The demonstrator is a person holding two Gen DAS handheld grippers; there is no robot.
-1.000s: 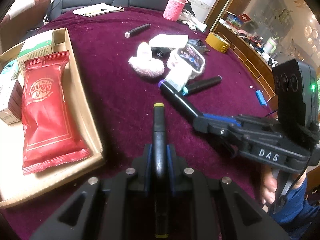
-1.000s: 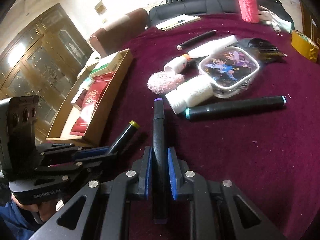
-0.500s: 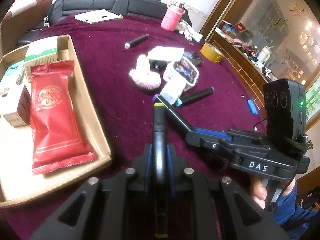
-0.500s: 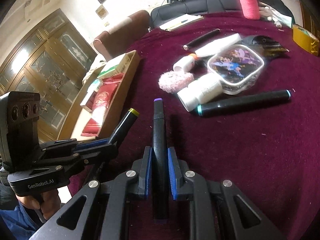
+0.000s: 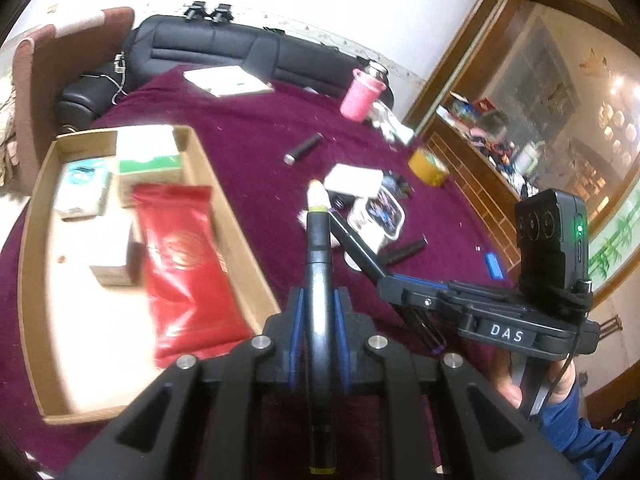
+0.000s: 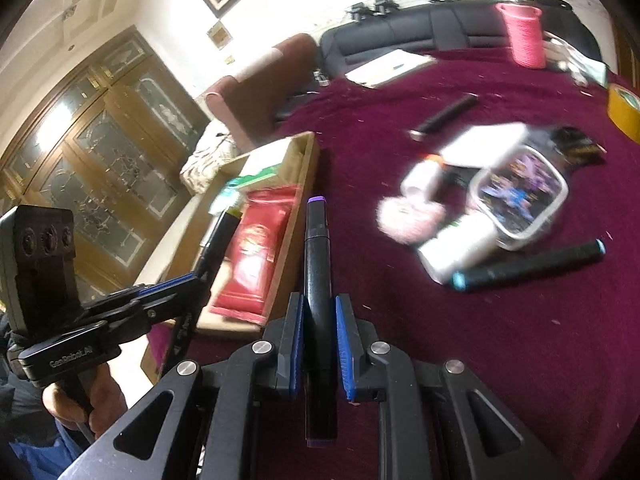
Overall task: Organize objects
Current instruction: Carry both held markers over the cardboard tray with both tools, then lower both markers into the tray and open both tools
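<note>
From the left wrist view, your left gripper [image 5: 319,312] was clenched on the yellow-capped marker [image 5: 319,280], which ran lengthwise between the blue pads and stuck out well past them, above the maroon tablecloth [image 5: 256,160]. The cardboard tray [image 5: 224,208] lay just to the left, already holding the red packet [image 5: 188,276] and small boxes. Your right gripper [image 5: 384,276] hung close by on the right, its purple-capped marker [image 5: 354,246] crossing just behind the yellow cap. I judged that the risk: two long pens carried side by side could knock together, and a pen pinched only round its smooth barrel could swivel or slip out.

From the right wrist view, your right gripper [image 6: 318,332] was shut on the purple-capped marker [image 6: 317,280], centred between the pads with its cap pointing toward the tray's near wall [image 6: 298,216]. The left gripper [image 6: 200,276] was just beside it on the left. A low approach could catch that wall. The teal-capped marker [image 6: 528,266] and the cartoon-lidded box [image 6: 520,196] lay on the cloth, well apart from both jaws.
</note>
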